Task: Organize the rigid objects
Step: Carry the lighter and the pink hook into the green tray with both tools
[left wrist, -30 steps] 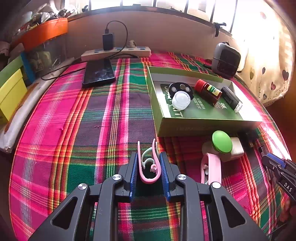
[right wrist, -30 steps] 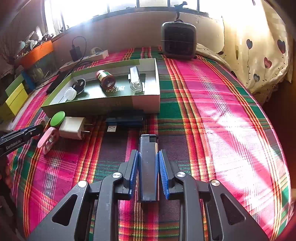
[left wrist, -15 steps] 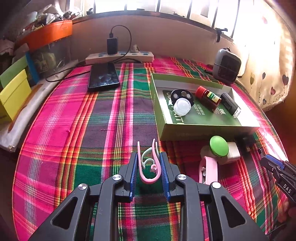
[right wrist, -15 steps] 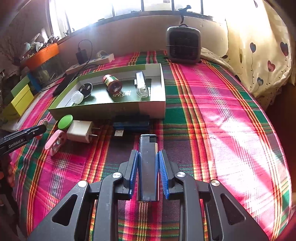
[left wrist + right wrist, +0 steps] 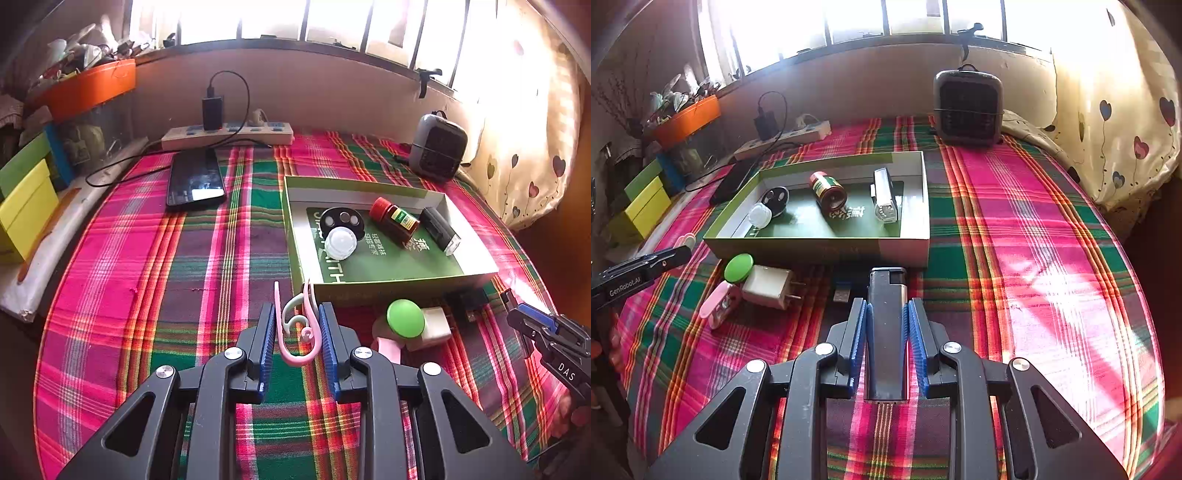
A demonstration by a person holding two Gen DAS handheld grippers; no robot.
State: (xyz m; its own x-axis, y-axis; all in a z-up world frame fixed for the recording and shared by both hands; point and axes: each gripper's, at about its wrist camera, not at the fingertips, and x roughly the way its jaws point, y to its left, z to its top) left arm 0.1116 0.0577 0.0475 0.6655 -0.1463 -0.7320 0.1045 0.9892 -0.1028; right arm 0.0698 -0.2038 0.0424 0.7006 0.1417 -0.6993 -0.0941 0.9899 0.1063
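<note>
My left gripper (image 5: 296,314) is shut on a pink ear hook (image 5: 295,332) and holds it above the plaid cloth, just left of the green box (image 5: 295,221). My right gripper (image 5: 886,306) is shut on a dark lighter (image 5: 886,325), in front of the box's near wall (image 5: 820,249). The box holds a black disc (image 5: 341,219), a white cap (image 5: 341,242), a red-lidded bottle (image 5: 395,219) and a small black torch (image 5: 441,230). A green-capped item (image 5: 738,266), a white charger (image 5: 768,286), a pink case (image 5: 718,302) and a USB stick (image 5: 844,290) lie before the box.
A phone (image 5: 195,181) charges from a power strip (image 5: 227,133) at the back. A small grey heater (image 5: 967,107) stands behind the box. Yellow and green boxes (image 5: 22,199) and an orange tub (image 5: 88,88) line the left edge. A curtain (image 5: 1126,129) hangs at the right.
Both grippers have risen and pulled back a little with their objects still held. The scene looks farther below. The right gripper now sits closer to the box front.
</note>
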